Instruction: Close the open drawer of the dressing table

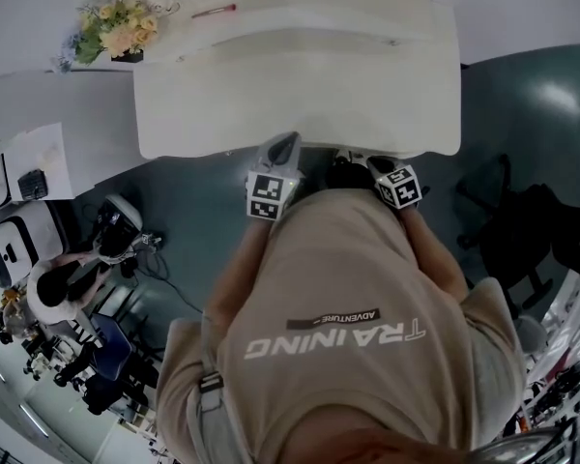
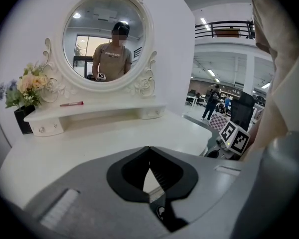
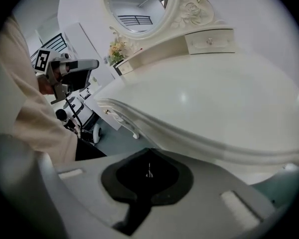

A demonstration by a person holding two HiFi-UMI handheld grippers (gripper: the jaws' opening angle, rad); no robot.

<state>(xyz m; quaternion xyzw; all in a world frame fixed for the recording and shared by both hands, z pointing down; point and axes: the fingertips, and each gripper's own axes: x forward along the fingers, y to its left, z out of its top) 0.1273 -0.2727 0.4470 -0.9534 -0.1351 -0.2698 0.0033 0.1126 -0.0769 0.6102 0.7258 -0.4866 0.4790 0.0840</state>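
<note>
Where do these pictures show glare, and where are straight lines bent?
Head view: glare patch on the floor, the dressing table front edge bows. Right gripper view: soft highlight on the tabletop, black corners. Left gripper view: the mirror reflects a ceiling light.

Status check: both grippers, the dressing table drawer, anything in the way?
Left gripper shut, empty. Right gripper shut, empty. Both at the dressing table front edge; no drawer seen sticking out. Nothing seen in the way.

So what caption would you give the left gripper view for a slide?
Left gripper, fingers together, at the white dressing table, facing its round mirror, flowers at left.
</note>
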